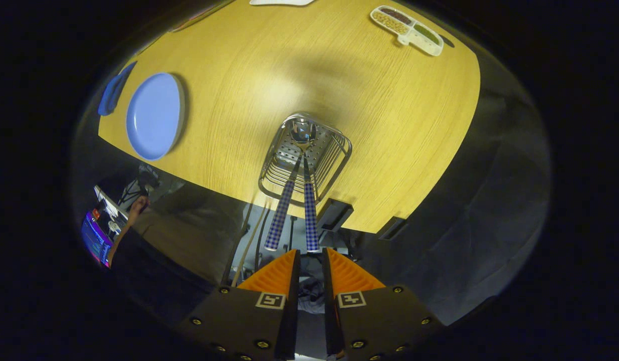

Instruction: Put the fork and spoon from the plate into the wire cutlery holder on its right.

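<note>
Gripper view: gripper [311, 260], lower centre, fingers slightly parted, holding nothing. Just ahead, two checked blue-and-white-handled utensils [294, 200] stand in the chrome wire cutlery holder [304, 155], frame centre, on the yellow wooden surface [389, 125]. Round blue plate [154, 115], left, bare.

Fork [280, 210] head hidden in holder [305, 156] behind spoon [309, 200]; can't tell tines. Fingers [274, 276] apart, cut off at base. White object [281, 2] cut off beyond table. Monitor [94, 240] partly hidden by sleeve.

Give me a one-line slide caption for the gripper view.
Open gripper above wire holder holding two check-handled utensils; blue plate bare.
</note>
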`<state>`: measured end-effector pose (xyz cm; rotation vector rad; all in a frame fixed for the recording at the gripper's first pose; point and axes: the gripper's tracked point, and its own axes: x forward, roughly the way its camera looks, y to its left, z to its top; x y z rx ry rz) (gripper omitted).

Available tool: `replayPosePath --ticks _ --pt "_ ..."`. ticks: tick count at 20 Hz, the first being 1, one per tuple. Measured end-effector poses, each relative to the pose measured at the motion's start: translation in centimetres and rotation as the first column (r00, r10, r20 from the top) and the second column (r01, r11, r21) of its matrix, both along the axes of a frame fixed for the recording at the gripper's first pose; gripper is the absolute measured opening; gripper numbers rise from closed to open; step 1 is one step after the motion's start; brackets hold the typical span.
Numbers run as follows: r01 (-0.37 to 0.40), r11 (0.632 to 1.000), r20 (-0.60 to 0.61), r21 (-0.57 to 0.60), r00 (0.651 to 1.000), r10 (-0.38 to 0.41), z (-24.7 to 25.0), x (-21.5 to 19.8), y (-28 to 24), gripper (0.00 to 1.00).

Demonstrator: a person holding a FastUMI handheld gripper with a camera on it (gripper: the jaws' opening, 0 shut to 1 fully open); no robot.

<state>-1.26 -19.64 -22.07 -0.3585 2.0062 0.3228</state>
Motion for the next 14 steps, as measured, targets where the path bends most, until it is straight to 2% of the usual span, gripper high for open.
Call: replayPosePath --ticks 3,5,6,9,10,13,14 --pt "0.032 0.998 0.198 0.046 0.979 -0.041 2.2 0.3 0.5 0.23" --pt "0.047 0.995 0.345 0.084 0.936 -0.073 3.6 1.3 2.0 0.23" --pt "0.051 0.993 0.423 0.109 0.901 -0.093 4.5 1.9 2.9 0.23" --pt "0.068 0.979 0.641 0.191 0.747 -0.177 7.2 3.6 6.2 0.24" --pt "0.073 0.97 0.703 0.232 0.676 -0.219 8.2 4.3 7.6 0.24" --pt "0.053 0.964 0.85 0.261 0.461 -0.255 11.3 5.8 10.0 0.25" --pt "0.05 0.961 0.883 0.273 0.382 -0.271 12.8 6.1 10.8 0.33"
